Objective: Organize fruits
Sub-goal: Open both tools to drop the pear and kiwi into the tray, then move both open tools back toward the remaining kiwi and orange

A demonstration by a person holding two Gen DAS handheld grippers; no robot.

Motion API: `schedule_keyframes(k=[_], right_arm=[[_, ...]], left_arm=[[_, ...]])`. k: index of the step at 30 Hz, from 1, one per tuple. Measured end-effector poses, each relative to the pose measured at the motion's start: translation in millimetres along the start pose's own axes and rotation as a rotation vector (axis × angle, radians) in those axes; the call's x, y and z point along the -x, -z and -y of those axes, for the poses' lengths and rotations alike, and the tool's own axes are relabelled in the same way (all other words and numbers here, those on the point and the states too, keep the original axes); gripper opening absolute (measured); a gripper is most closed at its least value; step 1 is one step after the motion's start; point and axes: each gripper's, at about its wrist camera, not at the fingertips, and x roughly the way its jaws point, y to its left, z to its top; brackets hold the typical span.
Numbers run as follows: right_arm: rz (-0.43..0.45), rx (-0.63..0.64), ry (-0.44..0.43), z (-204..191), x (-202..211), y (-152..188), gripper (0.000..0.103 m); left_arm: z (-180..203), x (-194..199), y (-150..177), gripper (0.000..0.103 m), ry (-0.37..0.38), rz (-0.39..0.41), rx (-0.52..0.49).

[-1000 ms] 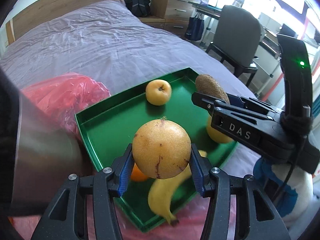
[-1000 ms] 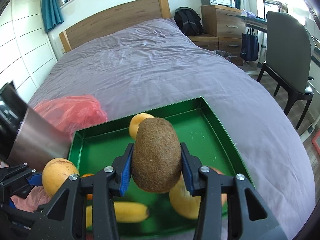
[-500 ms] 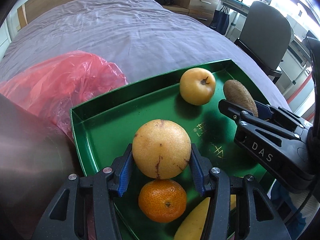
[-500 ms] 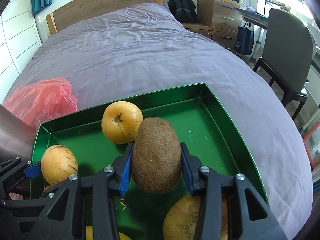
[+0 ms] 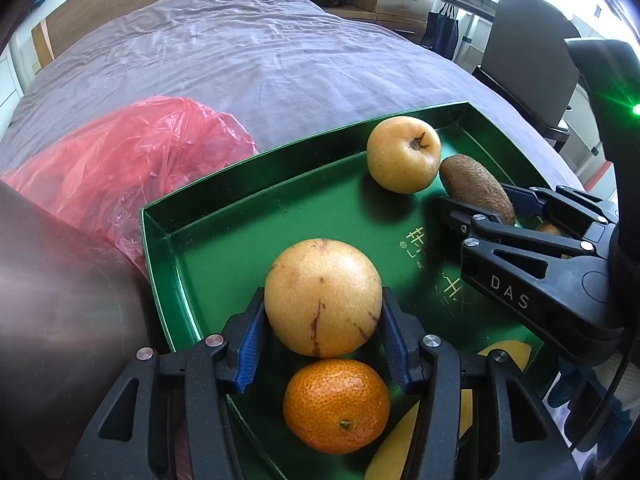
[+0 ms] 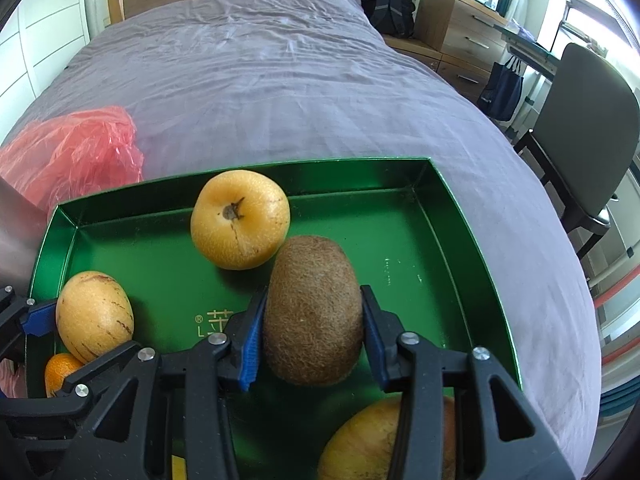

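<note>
Kiwi (image 6: 314,316), long axis upright, we are gripping in the right gripper (image 6: 313,338) beside the tray's (image 6: 472,236) far-edge pear (image 6: 239,219).

Black matte plastic on left gripper (image 5: 323,354) and right gripper (image 6: 312,344); blue ribbed pads (image 6: 251,346) inside the fingers. Silver screw heads along the fingers. White "DAS" lettering, green LED behind it.
</note>
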Motion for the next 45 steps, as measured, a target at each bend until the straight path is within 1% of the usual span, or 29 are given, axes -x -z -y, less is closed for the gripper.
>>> schedule_keyframes(k=[9,10,11,12,13,14,18,20,21,23,25,28,32,34,35,37,40,45], right_arm=[[-0.011,0.014,-0.012,-0.7,0.5,-0.8,0.051],[-0.005,0.009,-0.02,-0.4,2.8,-0.1,0.055],[0.0,0.006,-0.024,0.0,4.8,0.5,0.063],[0.006,0.004,-0.025,0.3,8.0,1.2,0.068],[0.011,0.003,-0.024,0.3,10.5,1.5,0.077],[0.018,0.003,-0.026,0.6,14.4,2.1,0.08],[0.059,-0.004,-0.028,4.2,35.1,2.7,0.084],[0.09,-0.015,-0.032,7.8,48.9,3.5,0.091],[0.103,-0.019,-0.032,9.4,55.3,3.7,0.092],[0.133,-0.028,-0.033,12.6,72.4,6.9,0.1],[0.157,-0.037,-0.028,15.7,88.0,11.0,0.103],[0.182,-0.055,-0.032,20.2,110.9,20.4,0.103],[0.195,-0.071,-0.04,21.7,138.7,37.3,0.103],[0.199,-0.066,-0.038,19.3,150.9,44.6,0.103],[0.2,-0.063,-0.039,17.9,157.7,49.6,0.103],[0.204,-0.061,-0.04,14.8,171.3,60.1,0.103],[0.209,-0.061,-0.048,9.4,190.8,75.6,0.103],[0.211,-0.052,-0.074,-9.4,219.6,101.0,0.103]], left_arm=[[1.3,1.8,1.6,0.048,-0.022,0.001,-0.016],[1.8,4.2,1.8,0.048,-0.026,0.008,-0.021],[2.6,6.8,2.1,0.05,-0.029,0.015,-0.025],[3.4,9.6,2.0,0.054,-0.031,0.021,-0.03],[4.1,12.7,1.8,0.056,-0.031,0.026,-0.033],[4.5,15.7,1.4,0.059,-0.033,0.031,-0.036],[9.1,29.4,1.8,0.059,-0.025,0.048,-0.049],[13.3,37.4,2.8,0.06,-0.017,0.058,-0.06],[15.4,41.5,3.7,0.06,-0.015,0.063,-0.066],[19.8,52.3,7.0,0.06,-0.004,0.069,-0.077],[24.2,64.3,11.5,0.061,0.008,0.078,-0.089],[30.1,82.8,18.5,0.063,0.015,0.092,-0.114],[34.7,113.5,31.1,0.064,0.027,0.121,-0.144],[35.0,131.0,39.4,0.067,0.034,0.137,-0.158],[35.0,137.3,42.9,0.071,0.036,0.142,-0.162],[33.9,154.7,52.8,0.073,0.042,0.158,-0.177],[31.3,175.8,67.5,0.074,0.037,0.175,-0.191],[17.6,206.6,101.2,0.076,0.037,0.175,-0.198]])
